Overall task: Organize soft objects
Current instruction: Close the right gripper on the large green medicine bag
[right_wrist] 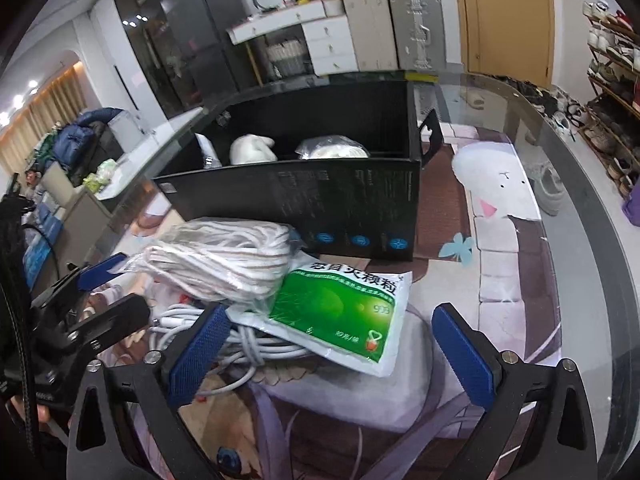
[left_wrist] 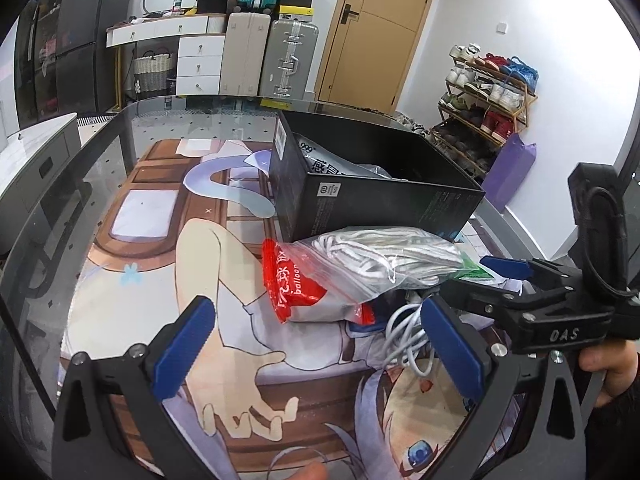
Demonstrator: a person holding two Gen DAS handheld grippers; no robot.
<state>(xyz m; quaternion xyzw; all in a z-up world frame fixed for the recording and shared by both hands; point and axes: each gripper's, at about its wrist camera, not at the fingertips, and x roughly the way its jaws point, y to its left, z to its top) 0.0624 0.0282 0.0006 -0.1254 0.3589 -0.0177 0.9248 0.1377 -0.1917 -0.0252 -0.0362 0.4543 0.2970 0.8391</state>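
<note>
Your pile of soft things sits on the counter [right_wrist: 580, 216] just in front of the black box [right_wrist: 320, 200], which already holds a few pale bundles. On top lies the bag of white rope [right_wrist: 224, 258], a clear plastic bag that looks light and floppy. It will probably sag and slide if you pinch only the film, so take it across the thick middle of the coil, where the rope gives the pads something to bite.

Beside it, touching and partly tucked under it, is the green sachet pack [right_wrist: 352, 308]: flat, thin and likely slippery, best caught by an edge. Under both runs a loose white cable [right_wrist: 240, 348], which may snag and trail if lifted with them. On the far side the red balloon packet [left_wrist: 292, 284] pokes out from beneath the rope bag.

Your right tongs [right_wrist: 332, 354] stand wide apart and hold nothing; the near pad sits just beside the cable, and whether it touches is unclear. Your left tongs [left_wrist: 320, 344] are spread wide too and empty, short of the red packet, hovering above the printed mat [left_wrist: 160, 280].
</note>
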